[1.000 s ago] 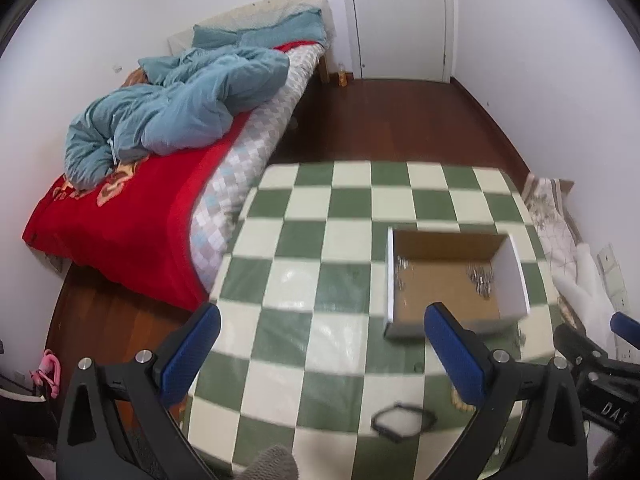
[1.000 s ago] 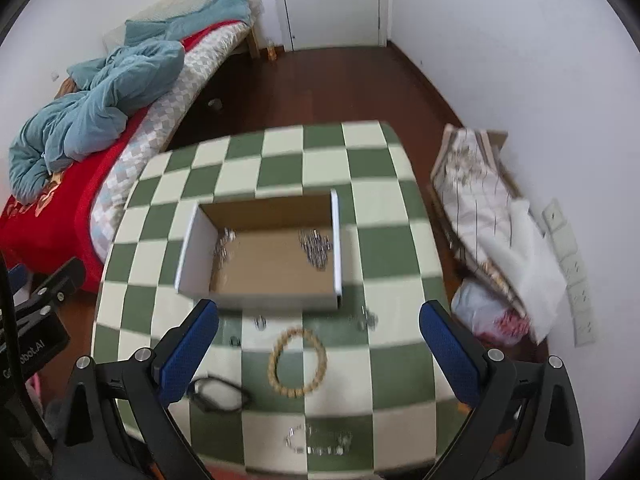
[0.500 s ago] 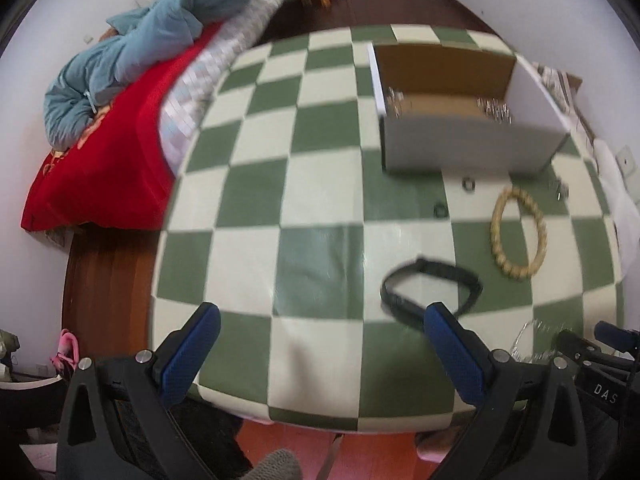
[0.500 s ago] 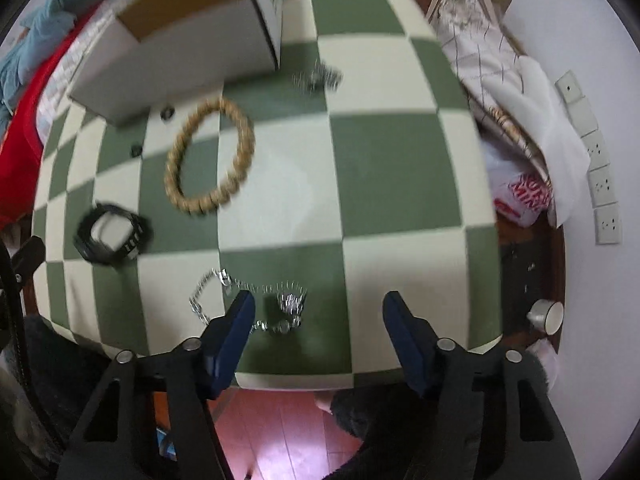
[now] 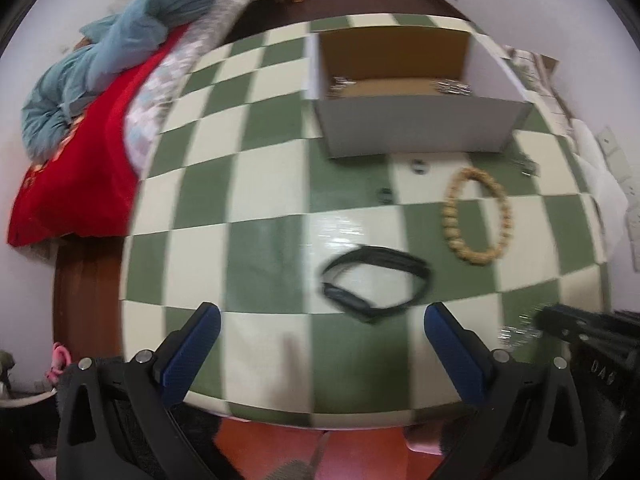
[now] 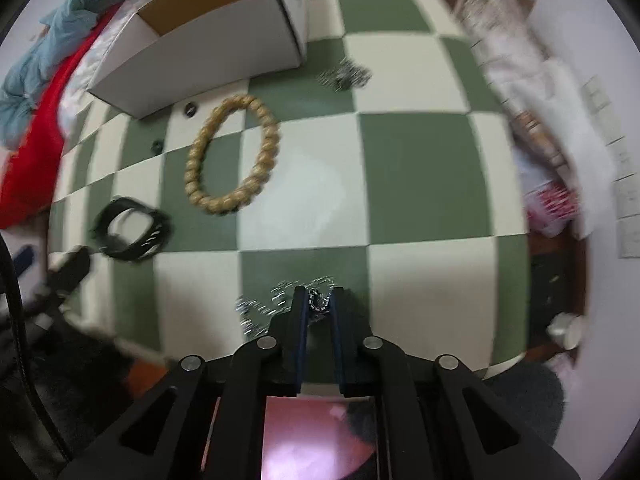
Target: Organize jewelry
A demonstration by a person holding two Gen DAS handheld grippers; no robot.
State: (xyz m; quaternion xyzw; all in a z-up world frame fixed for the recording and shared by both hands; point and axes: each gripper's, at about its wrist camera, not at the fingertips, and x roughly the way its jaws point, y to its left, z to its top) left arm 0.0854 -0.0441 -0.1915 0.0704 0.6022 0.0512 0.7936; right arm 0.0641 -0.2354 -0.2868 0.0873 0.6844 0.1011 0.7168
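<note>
My right gripper (image 6: 319, 300) is shut on a silver chain bracelet (image 6: 280, 300) at the near edge of the checked table (image 6: 420, 184); the chain trails to the left. My left gripper (image 5: 320, 320) is open and empty, just short of a black band (image 5: 376, 280), which also shows in the right wrist view (image 6: 130, 234). A wooden bead bracelet (image 6: 232, 156) lies between the band and the open white box (image 5: 416, 128). The box (image 6: 208, 44) holds several silver pieces (image 5: 452, 86). A small silver piece (image 6: 346, 76) lies right of the box.
Two small dark rings (image 5: 419, 167) (image 5: 385, 195) lie in front of the box. A bed with a red cover (image 5: 80, 168) stands left of the table. Bags and cloth (image 6: 540, 120) lie on the floor to the right, by the wall.
My right gripper dropped to the table's near edge and shut on the silver chain. My left gripper moved closer to the black band and stayed open.
</note>
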